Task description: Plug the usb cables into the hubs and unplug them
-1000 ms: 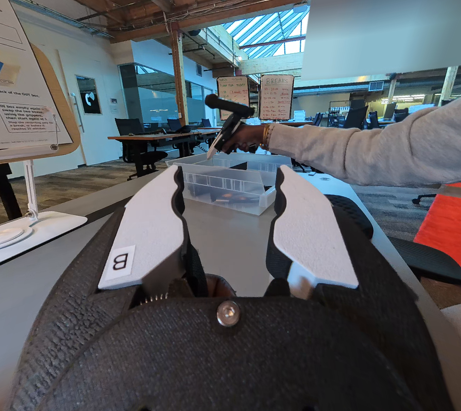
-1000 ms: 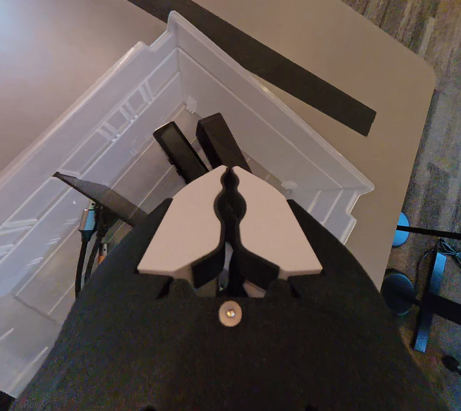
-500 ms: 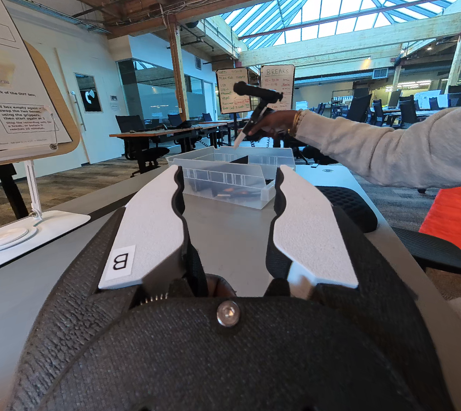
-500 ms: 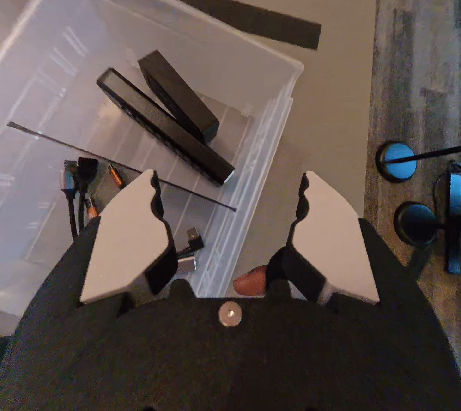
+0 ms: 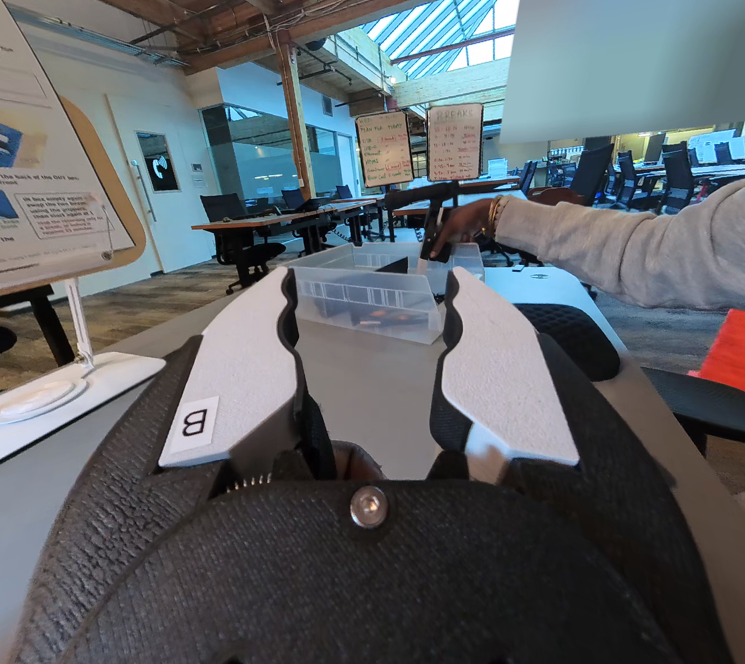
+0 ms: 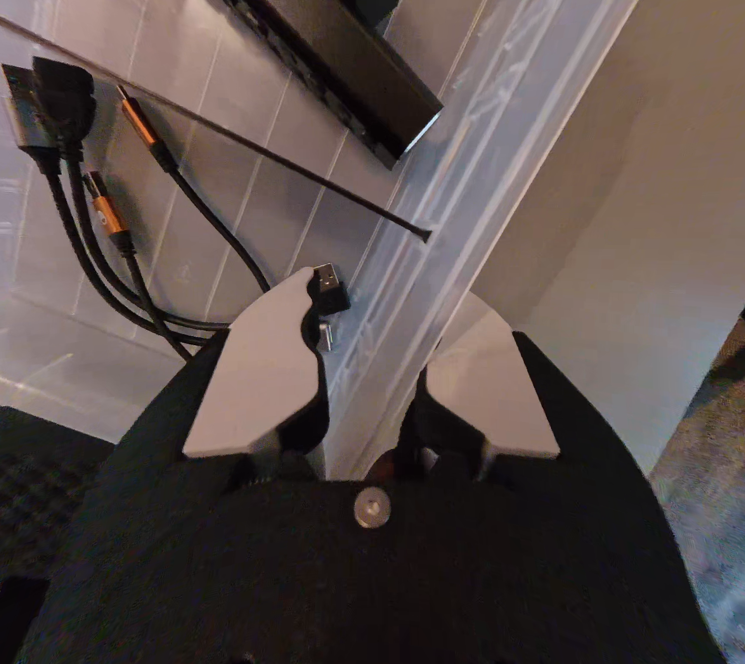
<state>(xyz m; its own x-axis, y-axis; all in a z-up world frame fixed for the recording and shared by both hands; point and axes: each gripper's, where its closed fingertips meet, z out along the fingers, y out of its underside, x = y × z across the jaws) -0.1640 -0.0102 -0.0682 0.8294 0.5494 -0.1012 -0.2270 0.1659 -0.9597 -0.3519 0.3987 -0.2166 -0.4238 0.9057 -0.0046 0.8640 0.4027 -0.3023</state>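
My right gripper (image 6: 389, 286) is open and low over the clear plastic bin (image 6: 463, 169), straddling its side wall: the left finger is inside the bin, the right finger outside. A black USB plug (image 6: 328, 288) lies at the left fingertip. Black cables (image 6: 92, 262) with orange connectors (image 6: 107, 215) lie in the near compartment, and two black hubs (image 6: 322, 56) beyond a thin divider (image 6: 242, 139). My left gripper (image 5: 371, 274) is open and empty above the grey table, pointing at the bin (image 5: 363, 294). The right gripper (image 5: 433, 237) shows there dipping into the bin.
A white sign stand (image 5: 60, 374) stands on the table (image 5: 363, 382) at the left. A black mesh chair back (image 5: 564, 338) is by the table's right edge. A person's grey sleeve (image 5: 625, 253) reaches across from the right. Floor lies past the table edge (image 6: 709, 443). There is about 50 cm between the tips of the two grippers.
My right gripper opened from shut, then dropped lower onto the bin's side wall near the cables, with the jaws narrower than half a second ago. The left gripper has barely moved.
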